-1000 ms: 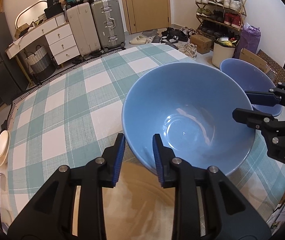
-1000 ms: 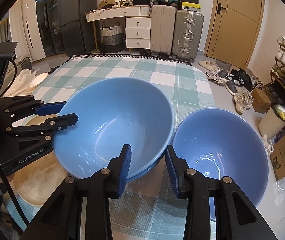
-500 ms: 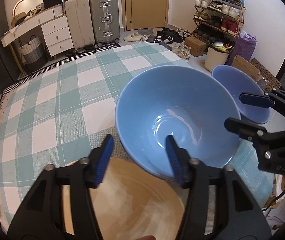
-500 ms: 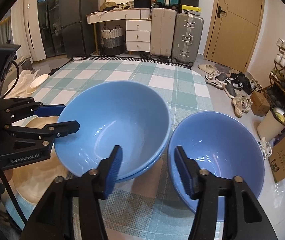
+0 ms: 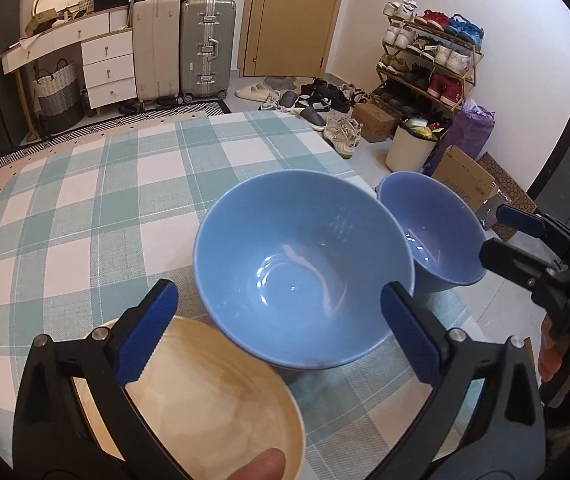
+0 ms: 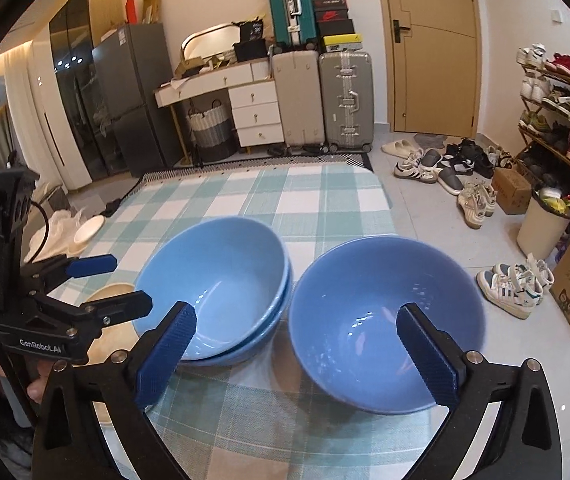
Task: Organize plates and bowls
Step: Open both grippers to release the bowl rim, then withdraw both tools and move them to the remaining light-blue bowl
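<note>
From the left wrist, the left tool [image 5: 277, 318] had just spread wide, empty, above the stacked blue bowls [image 5: 301, 272] on the checked bench [image 5: 85, 208], beside a wooden plate [image 5: 205, 392].

From the right wrist, the right tool [image 6: 295, 354] had likewise opened, gripping nothing, a single blue bowl [image 6: 373, 320] just right of the stack.

The large glossy blue bowl [image 5: 305, 276] sits on the teal-and-white checked tablecloth [image 5: 97, 216]. The left gripper [image 5: 281, 328] has just been opening; its blue-padded jaws stand wide at either side of that bowl's near rim, touching nothing. A second, smaller blue bowl [image 5: 437, 232] touches the large bowl's right side, a pale wooden round plate [image 5: 205, 404] lies at its near left, and the right gripper [image 5: 525, 240] hangs open right of the smaller bowl.
</note>
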Motion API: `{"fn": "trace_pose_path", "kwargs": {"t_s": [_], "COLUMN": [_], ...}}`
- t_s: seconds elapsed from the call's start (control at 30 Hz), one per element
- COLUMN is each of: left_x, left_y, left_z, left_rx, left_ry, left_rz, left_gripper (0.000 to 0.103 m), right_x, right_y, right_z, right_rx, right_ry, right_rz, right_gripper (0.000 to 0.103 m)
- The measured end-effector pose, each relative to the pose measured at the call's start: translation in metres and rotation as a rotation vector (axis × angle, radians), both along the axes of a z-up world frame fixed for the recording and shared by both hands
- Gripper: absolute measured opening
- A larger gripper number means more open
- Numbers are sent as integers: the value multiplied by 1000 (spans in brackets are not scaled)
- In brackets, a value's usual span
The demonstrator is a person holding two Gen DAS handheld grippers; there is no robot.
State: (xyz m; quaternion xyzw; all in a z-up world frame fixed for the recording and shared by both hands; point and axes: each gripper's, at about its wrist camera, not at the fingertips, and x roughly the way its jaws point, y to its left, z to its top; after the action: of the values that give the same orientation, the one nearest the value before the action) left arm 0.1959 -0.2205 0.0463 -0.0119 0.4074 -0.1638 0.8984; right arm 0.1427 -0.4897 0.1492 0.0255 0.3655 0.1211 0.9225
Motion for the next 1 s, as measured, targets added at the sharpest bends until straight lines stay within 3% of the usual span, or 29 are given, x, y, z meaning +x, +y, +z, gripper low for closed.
{"fn": "trace_pose_path", "kwargs": {"t_s": [0.37,0.7,1.0], "left_x": [-32,-52,-69], "left_y": [-39,-85,-121], "left_z": [12,2,4], "left_rx": [-23,-117,-142], "left_ry": [-7,58,59], "left_rz": [-19,-73,-186], "left_gripper": [101,100,85], "right_x": [-27,-38,-37], "right_y": [-50,-91,-107], "right_z": [19,15,6], "right_rx": [-11,-7,0], "right_ry": [-20,-8,11], "right_rz": [-94,-182,-216], "right_gripper": [102,102,102]}}
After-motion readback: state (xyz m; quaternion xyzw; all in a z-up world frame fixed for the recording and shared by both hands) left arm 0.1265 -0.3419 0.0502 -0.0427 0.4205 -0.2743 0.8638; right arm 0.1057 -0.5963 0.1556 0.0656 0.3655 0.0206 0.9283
